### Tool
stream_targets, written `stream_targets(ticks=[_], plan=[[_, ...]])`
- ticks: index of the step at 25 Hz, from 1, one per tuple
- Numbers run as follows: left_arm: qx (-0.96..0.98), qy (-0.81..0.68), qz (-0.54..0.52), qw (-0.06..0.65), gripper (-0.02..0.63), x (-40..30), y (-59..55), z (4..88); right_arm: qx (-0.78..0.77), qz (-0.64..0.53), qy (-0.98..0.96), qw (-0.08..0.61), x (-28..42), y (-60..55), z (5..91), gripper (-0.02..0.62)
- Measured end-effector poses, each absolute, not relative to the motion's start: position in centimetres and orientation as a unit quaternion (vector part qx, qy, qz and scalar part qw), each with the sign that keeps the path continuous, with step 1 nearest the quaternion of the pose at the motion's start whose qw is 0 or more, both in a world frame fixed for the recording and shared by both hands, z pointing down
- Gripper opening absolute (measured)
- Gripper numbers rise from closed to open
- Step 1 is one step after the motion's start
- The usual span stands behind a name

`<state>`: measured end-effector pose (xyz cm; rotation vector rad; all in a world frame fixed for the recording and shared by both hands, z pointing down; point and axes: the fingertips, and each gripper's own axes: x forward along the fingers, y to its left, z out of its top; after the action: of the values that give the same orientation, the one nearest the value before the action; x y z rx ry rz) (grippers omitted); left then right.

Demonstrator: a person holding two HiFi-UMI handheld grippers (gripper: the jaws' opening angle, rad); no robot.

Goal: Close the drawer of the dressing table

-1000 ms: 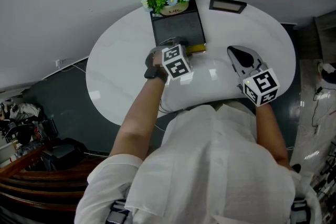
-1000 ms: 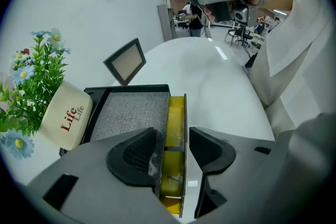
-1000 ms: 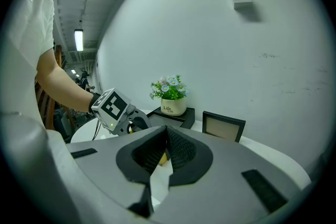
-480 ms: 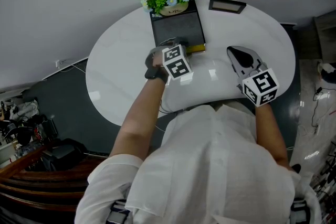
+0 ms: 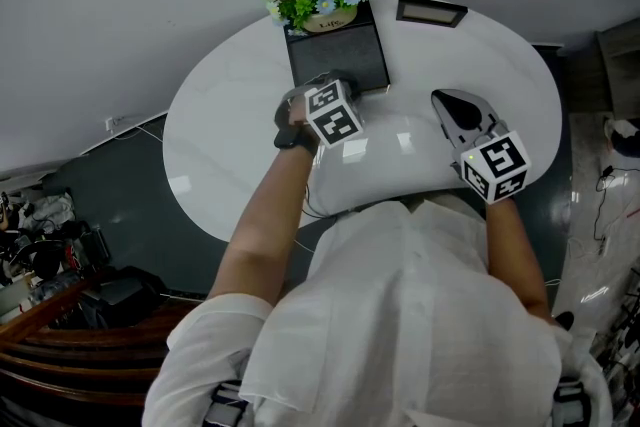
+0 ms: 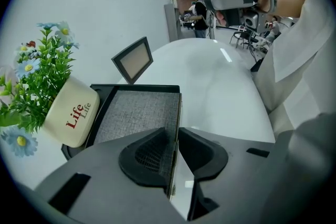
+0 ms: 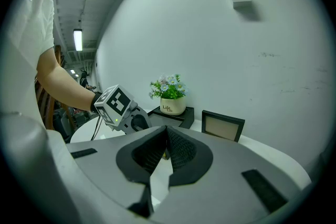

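Clamping drawer (image 6: 137, 113) edge — left gripper (image 6: 175, 134) jaws just closed narrow | right gripper (image 7: 166, 134) jaws together, empty, over tabletop (image 5: 230, 145).

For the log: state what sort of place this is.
Probably a mock dressing table in a lab or office hall: a round glossy white table with a flat black grey-topped box and a cream pot of artificial flowers, people standing in the room behind.

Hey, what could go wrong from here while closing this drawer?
The left gripper, whose jaws have just been closing on the drawer at its thin front edge, might slip off when pushing. The flower pot stands at the drawer's far end; a hard shove could jolt or tip it.
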<state>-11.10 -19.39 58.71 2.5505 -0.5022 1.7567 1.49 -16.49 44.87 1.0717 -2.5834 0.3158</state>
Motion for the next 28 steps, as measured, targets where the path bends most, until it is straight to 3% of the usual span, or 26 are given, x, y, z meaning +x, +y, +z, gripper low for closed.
stream_targets(ticks=[19, 28], plan=[[0.828, -0.175, 0.532, 0.025, 0.088, -11.2, -19.7, 58.6, 0.372, 0.114, -0.907, 0.165, 1.0, -16.9, 45.1, 0.009], [0.868, -0.282, 0.402, 0.077, 0.044, -12.4, -21.3, 52.8, 0.37, 0.118, -0.909, 0.151, 0.7, -17.2, 44.5, 0.009]])
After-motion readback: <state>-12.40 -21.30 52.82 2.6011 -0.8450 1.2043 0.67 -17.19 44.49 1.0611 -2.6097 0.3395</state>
